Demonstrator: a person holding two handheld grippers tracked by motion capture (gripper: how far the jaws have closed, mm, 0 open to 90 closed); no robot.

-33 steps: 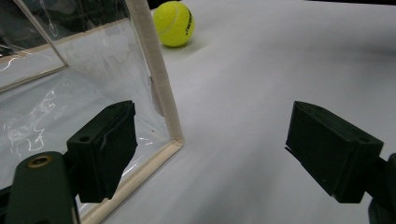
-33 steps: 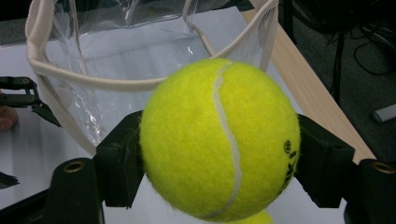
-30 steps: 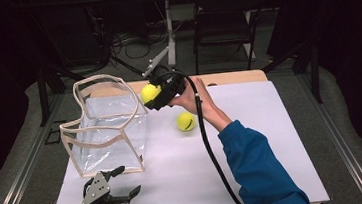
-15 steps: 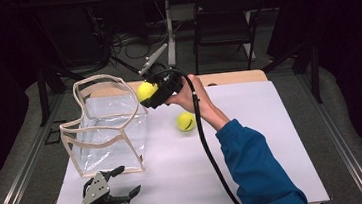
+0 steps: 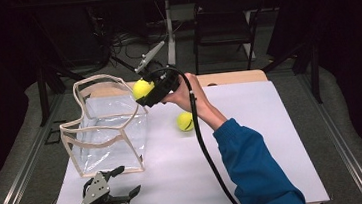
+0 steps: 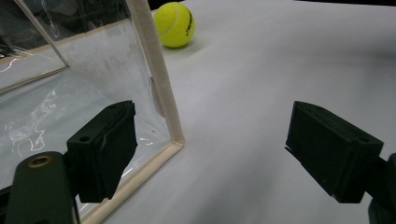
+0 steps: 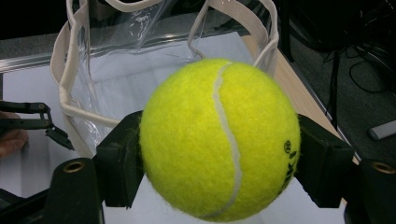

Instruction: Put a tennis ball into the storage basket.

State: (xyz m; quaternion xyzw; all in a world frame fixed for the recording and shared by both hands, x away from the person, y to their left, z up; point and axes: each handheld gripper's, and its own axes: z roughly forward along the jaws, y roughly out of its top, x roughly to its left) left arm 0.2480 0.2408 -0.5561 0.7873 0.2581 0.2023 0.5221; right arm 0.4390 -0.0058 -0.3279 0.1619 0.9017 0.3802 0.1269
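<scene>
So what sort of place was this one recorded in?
Probably a lab or studio set up for recording: a white-topped table ringed by dark curtains, cables on the floor, and a folding chair behind.

the held ball [image 5: 142, 88] sits in the right gripper [image 5: 149, 94], just right of the bag [image 5: 106, 127]; a second ball [image 5: 185, 121] lies on the desk [image 5: 273, 138] nearer the person; the left gripper [image 5: 119, 183] hovers before the bag.

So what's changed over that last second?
The right tool, shut on a ball, has edged slightly left, toward the rim of the clear bag. Nothing was taken or let go. The left tool stays open by the bag's near corner, and the second ball hasn't moved on the table.
</scene>
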